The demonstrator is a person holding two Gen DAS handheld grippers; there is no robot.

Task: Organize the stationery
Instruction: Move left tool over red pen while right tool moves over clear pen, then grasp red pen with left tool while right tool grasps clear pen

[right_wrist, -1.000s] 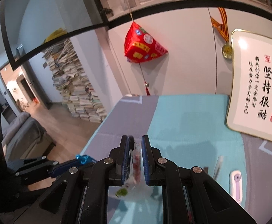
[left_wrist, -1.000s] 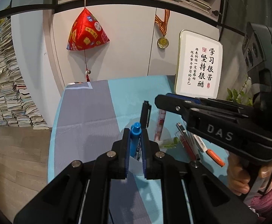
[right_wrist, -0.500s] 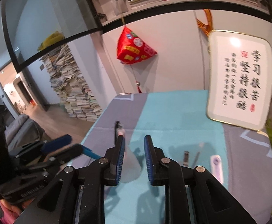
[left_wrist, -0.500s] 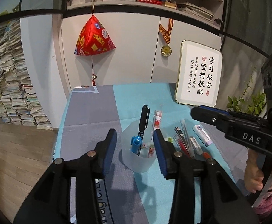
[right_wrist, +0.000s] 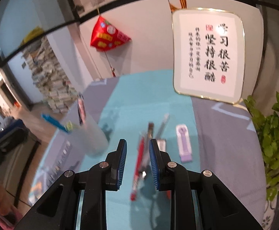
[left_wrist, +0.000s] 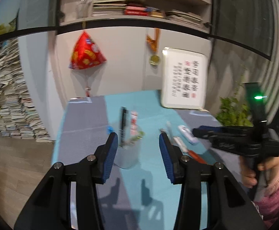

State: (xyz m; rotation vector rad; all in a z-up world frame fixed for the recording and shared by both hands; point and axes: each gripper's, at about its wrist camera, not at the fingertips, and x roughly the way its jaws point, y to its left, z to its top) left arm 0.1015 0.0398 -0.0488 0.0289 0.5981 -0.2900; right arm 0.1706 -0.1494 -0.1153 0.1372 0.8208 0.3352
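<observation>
Both grippers (left_wrist: 138, 143) (right_wrist: 137, 151) opened, leaving seemingly frosted cup (left_wrist: 127, 153).

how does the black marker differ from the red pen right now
The black marker stands upright inside the translucent cup; the red pen lies flat on the teal tablecloth.
The marker is among other pens already in the cup; the red pen lies with loose stationery not yet put away.
The red pen shows between the open right gripper's fingers, apparently untouched; the marker is away from them.
Both are slim writing tools.
</observation>
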